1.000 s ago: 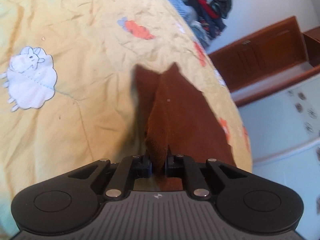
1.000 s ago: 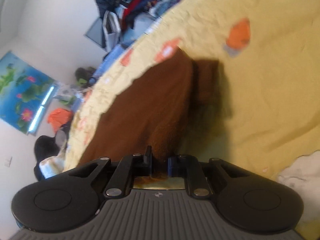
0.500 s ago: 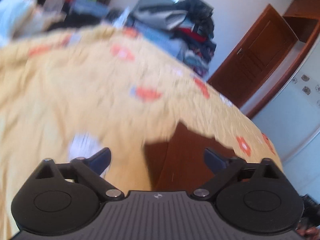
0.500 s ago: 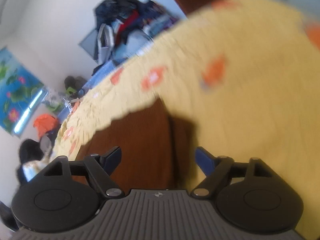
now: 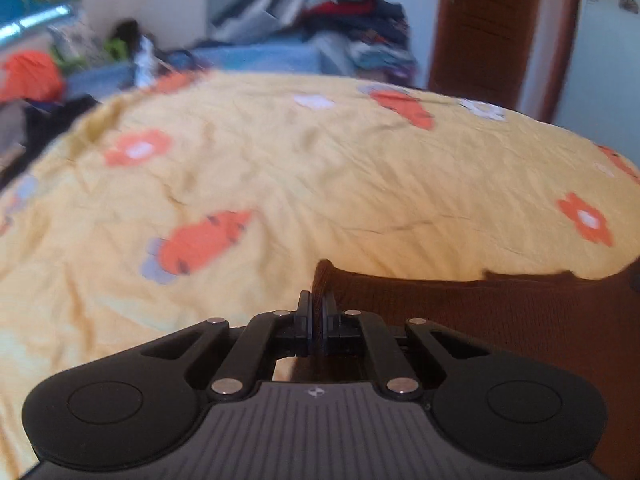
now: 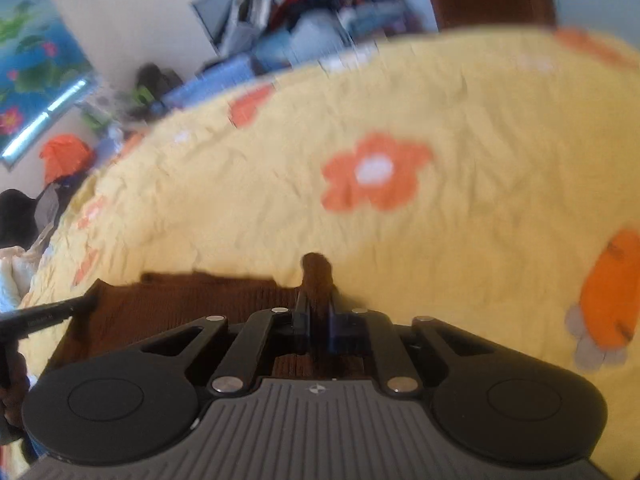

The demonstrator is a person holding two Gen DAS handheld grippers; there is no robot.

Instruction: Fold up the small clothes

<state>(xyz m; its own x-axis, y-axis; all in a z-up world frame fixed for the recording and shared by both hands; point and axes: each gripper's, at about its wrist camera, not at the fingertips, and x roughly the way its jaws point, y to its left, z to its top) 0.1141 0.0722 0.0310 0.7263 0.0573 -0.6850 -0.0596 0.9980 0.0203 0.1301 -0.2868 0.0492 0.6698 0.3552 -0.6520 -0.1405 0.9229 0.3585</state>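
A brown knit garment lies on the yellow flowered bedspread, with its far edge running straight across. My left gripper is shut on its left corner, and a small fold of cloth stands up between the pads. In the right wrist view the same garment spreads to the left. My right gripper is shut on its right corner, where a brown tuft pokes up above the fingertips. The left gripper's black finger shows at the far left edge of that view.
The bedspread stretches far ahead and to both sides. Behind the bed is a heap of clothes, with a brown door to its right. A flower poster hangs on the left wall, above orange clutter.
Both grippers let go of the hanging brown cloth, opened wide, swung round and shut again on the corners of its far edge. The garment now lies flat on the bedspread.
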